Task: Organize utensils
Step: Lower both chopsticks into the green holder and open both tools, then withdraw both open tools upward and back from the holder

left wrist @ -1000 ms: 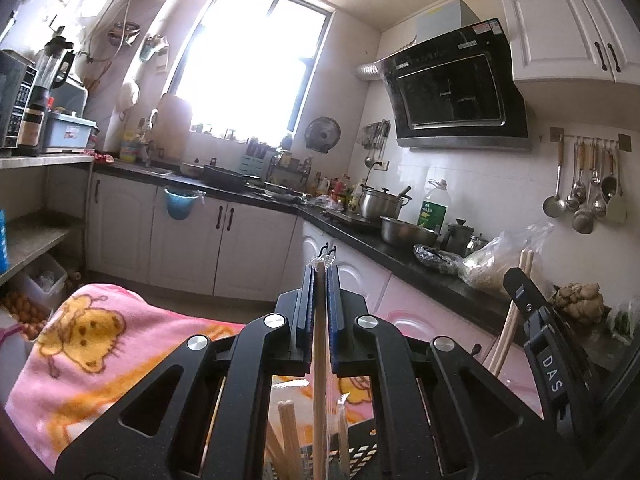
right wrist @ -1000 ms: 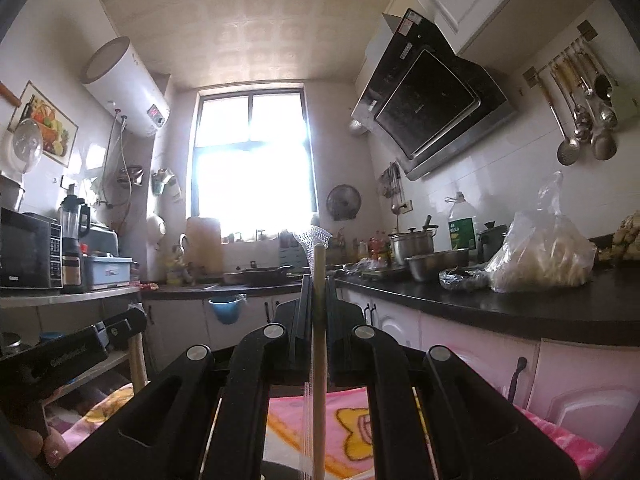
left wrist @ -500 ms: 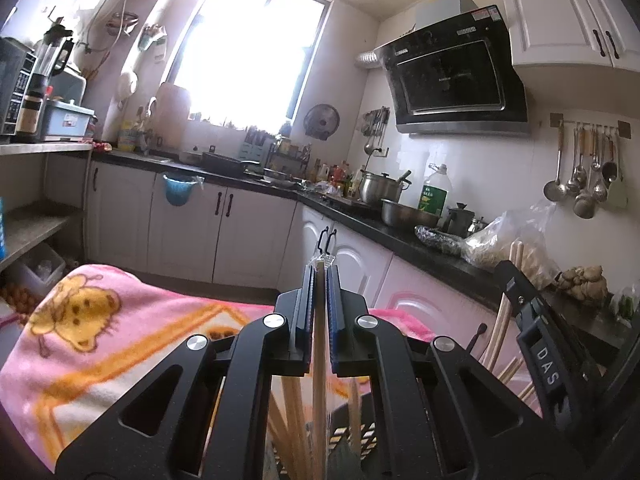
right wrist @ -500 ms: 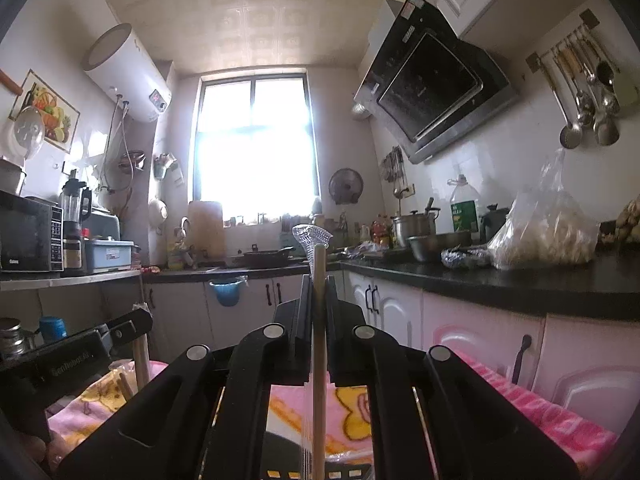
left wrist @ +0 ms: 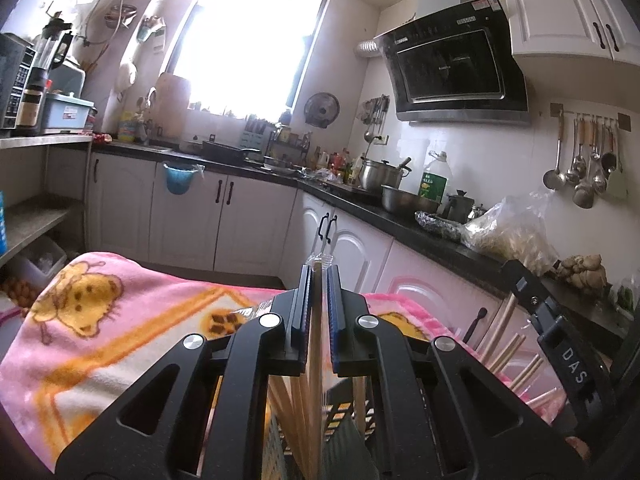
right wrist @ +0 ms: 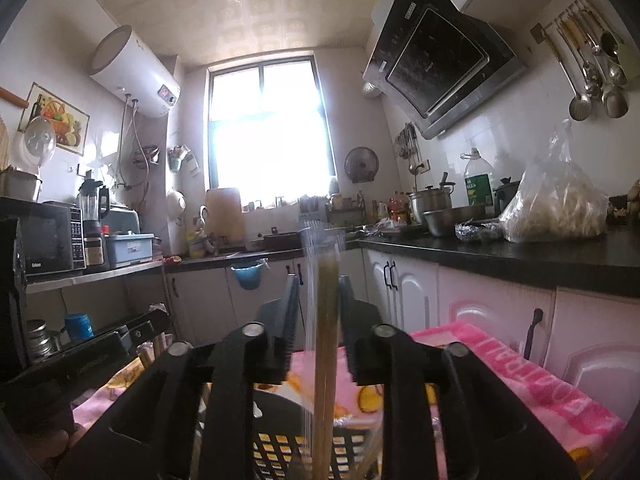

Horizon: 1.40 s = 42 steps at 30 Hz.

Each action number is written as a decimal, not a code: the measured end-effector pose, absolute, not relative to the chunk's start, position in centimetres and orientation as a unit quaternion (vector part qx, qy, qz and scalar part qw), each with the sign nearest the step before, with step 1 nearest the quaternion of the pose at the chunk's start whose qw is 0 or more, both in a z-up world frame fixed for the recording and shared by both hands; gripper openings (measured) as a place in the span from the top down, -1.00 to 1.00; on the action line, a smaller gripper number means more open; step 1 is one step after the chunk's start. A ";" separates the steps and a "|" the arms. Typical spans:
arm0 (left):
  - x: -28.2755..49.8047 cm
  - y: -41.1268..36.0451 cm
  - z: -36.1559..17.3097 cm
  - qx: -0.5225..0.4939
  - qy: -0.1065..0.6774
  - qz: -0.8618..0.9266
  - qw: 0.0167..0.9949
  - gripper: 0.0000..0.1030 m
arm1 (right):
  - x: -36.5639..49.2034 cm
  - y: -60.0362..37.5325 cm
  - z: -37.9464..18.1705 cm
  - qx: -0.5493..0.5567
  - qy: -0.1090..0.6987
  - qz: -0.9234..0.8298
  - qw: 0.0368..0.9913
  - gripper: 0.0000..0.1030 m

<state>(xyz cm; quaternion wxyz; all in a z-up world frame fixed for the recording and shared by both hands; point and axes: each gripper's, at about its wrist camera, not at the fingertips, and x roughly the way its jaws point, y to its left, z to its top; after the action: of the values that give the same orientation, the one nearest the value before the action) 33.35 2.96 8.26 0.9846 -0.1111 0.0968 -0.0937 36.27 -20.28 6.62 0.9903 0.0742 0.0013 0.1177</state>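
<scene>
My left gripper (left wrist: 319, 276) is shut on a pale wooden chopstick (left wrist: 316, 360) in a clear wrapper, held upright. Beneath it is a black slotted basket (left wrist: 340, 424) with several chopsticks standing in it. In the right wrist view my right gripper (right wrist: 318, 284) has its jaws opening. A wrapped chopstick (right wrist: 326, 340) stands blurred between them with a gap to the left pad, over the same basket (right wrist: 276, 446). The right gripper's body (left wrist: 560, 344) shows at the right of the left wrist view, and the left gripper's body (right wrist: 80, 360) at the left of the right wrist view.
A pink cartoon blanket (left wrist: 120, 320) covers the surface under the basket. A black counter (left wrist: 420, 236) with pots, an oil bottle and a plastic bag (right wrist: 556, 204) runs along the right. A shelf with a microwave (right wrist: 44, 236) stands on the left.
Both grippers have sunk a little toward the basket. The right jaws, shut on the wrapped chopstick before, have parted, and the chopstick now looks blurred. The left gripper keeps its grip.
</scene>
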 end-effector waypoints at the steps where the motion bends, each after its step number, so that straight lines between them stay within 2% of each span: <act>1: 33.3 3.0 8.3 -0.110 0.098 -0.093 0.985 0.94 | 36.2 -20.5 6.7 0.077 0.003 0.118 0.990 0.47; 11: 31.8 3.6 9.0 -0.110 0.108 -0.091 0.984 0.62 | 34.6 -22.2 7.8 0.096 0.018 0.124 0.987 0.15; 13: 31.4 3.7 9.1 -0.109 0.109 -0.090 0.984 0.47 | 34.3 -22.3 7.9 0.098 0.027 0.138 0.985 0.09; 20: 30.0 3.9 9.7 -0.114 0.131 -0.085 0.981 0.18 | 32.5 -22.2 8.5 0.089 0.047 0.162 0.982 -0.18; 24: 28.9 4.0 10.0 -0.119 0.142 -0.085 0.979 -0.13 | 31.1 -22.4 8.8 0.084 0.049 0.166 0.981 -0.30; 26: 28.3 4.0 10.1 -0.118 0.145 -0.085 0.979 -0.20 | 30.5 -22.5 8.9 0.084 0.051 0.166 0.981 -0.39; 28: 27.5 3.9 10.2 -0.116 0.147 -0.087 0.978 -0.40 | 29.7 -22.8 9.0 0.088 0.053 0.167 0.981 -0.46; 32: 25.9 3.7 10.3 -0.114 0.147 -0.091 0.978 -0.52 | 28.4 -23.5 9.1 0.091 0.057 0.165 0.980 -0.56; 34: 25.2 3.7 10.4 -0.115 0.148 -0.093 0.978 -0.69 | 27.8 -23.8 9.1 0.091 0.058 0.166 0.980 -0.59; 36: 24.4 3.6 10.5 -0.114 0.148 -0.096 0.978 -0.77 | 27.2 -24.1 9.1 0.090 0.061 0.168 0.980 -0.64; 42: 21.9 3.2 10.9 -0.114 0.150 -0.103 0.977 -0.78 | 24.9 -24.7 9.2 0.073 0.068 0.171 0.980 -0.69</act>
<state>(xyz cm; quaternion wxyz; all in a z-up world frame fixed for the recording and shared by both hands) 21.88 3.17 10.86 0.9768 -0.1135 0.1496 -0.1030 24.86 -24.74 9.24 0.9801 0.0731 0.0685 0.1714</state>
